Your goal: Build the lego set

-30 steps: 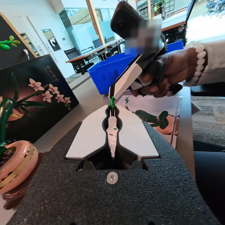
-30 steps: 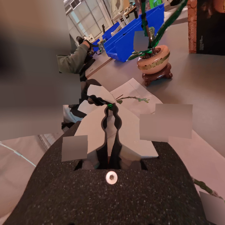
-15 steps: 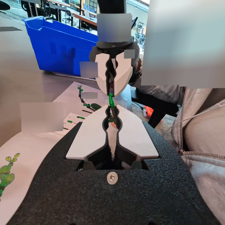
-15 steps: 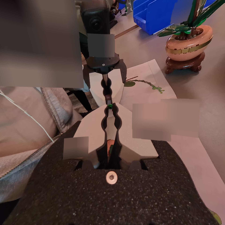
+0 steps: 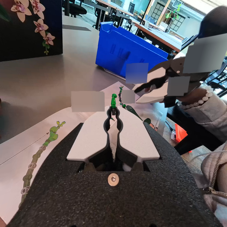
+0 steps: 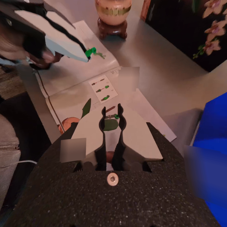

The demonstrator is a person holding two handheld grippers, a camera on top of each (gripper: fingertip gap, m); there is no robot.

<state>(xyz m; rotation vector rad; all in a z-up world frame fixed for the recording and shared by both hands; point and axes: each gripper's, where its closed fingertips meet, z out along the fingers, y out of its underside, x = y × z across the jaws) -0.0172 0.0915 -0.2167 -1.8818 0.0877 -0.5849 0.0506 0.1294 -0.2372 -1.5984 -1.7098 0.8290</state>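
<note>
My left gripper point(image 5: 113, 108) is shut on a small bright green stem piece point(image 5: 113, 100). Its dark pin end sits between the pads and the green part sticks out past the tips, above an open instruction booklet point(image 5: 36, 135). The right wrist view shows the same from the side: the left gripper point(image 6: 87, 55) holds the green piece point(image 6: 90, 52). My right gripper point(image 6: 112, 108) is open and empty over the booklet point(image 6: 68, 79), with only printed pictures behind its gap. In the left wrist view it point(image 5: 137, 95) is off to the right, apart from the green piece.
A blue bin point(image 5: 122, 51) stands behind the booklet, and at the right edge of the right wrist view point(image 6: 215, 122). A dark box printed with orchids point(image 5: 30, 30) stands at the back left. A pink brick-built pot on a brown base point(image 6: 113, 13) sits beyond the booklet. The tips of one gripper are about 9 cm away from the tips of the other.
Both grippers met tip to tip on the green piece. The right gripper has since opened, let go and drawn away to the side. The left gripper keeps the piece.
</note>
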